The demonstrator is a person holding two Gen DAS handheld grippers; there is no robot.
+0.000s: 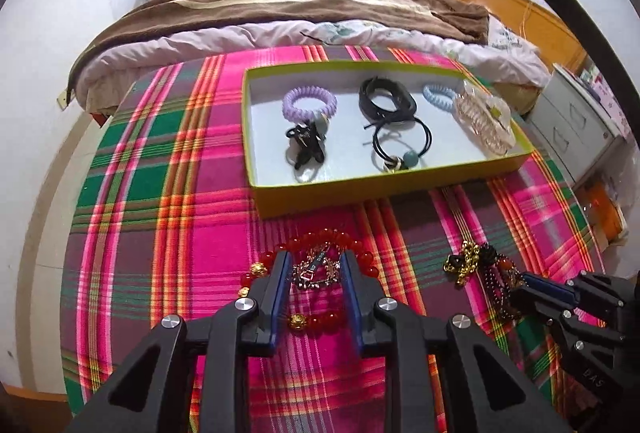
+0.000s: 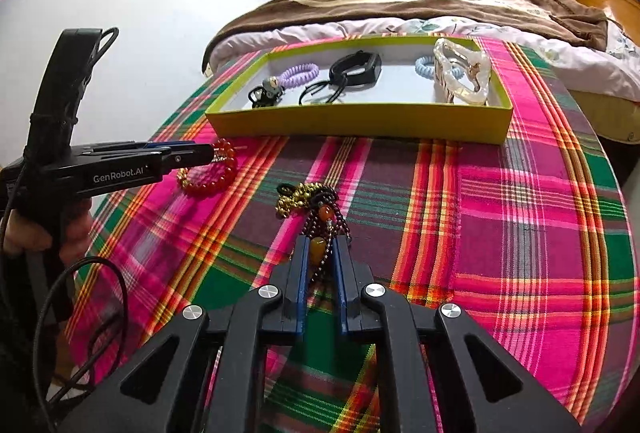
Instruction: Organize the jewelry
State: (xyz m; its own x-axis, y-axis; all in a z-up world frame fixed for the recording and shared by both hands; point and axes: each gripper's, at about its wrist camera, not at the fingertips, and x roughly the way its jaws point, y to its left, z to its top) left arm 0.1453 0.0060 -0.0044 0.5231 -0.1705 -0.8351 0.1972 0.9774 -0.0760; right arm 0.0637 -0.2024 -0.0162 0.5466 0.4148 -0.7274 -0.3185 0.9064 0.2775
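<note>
A red bead bracelet point(image 1: 320, 321) with gold beads lies on the plaid cloth, with a small metal chain piece point(image 1: 316, 271) inside its ring. My left gripper point(image 1: 316, 265) is open, its fingers straddling the chain piece; it also shows in the right wrist view point(image 2: 208, 153) by the bracelet point(image 2: 208, 175). A dark bead strand with amber stones point(image 2: 320, 233) and gold beads point(image 2: 296, 199) lies ahead of my right gripper point(image 2: 320, 253), whose narrowly open fingers flank the strand. The yellow-green box point(image 1: 360, 189) holds hair ties and a clear claw clip point(image 1: 486, 121).
The round table with plaid cloth point(image 2: 500, 233) stands against a bed point(image 1: 280, 9). A grey drawer unit point(image 1: 576, 129) stands at the right. A hand and cables point(image 2: 48, 233) are at the left of the right wrist view.
</note>
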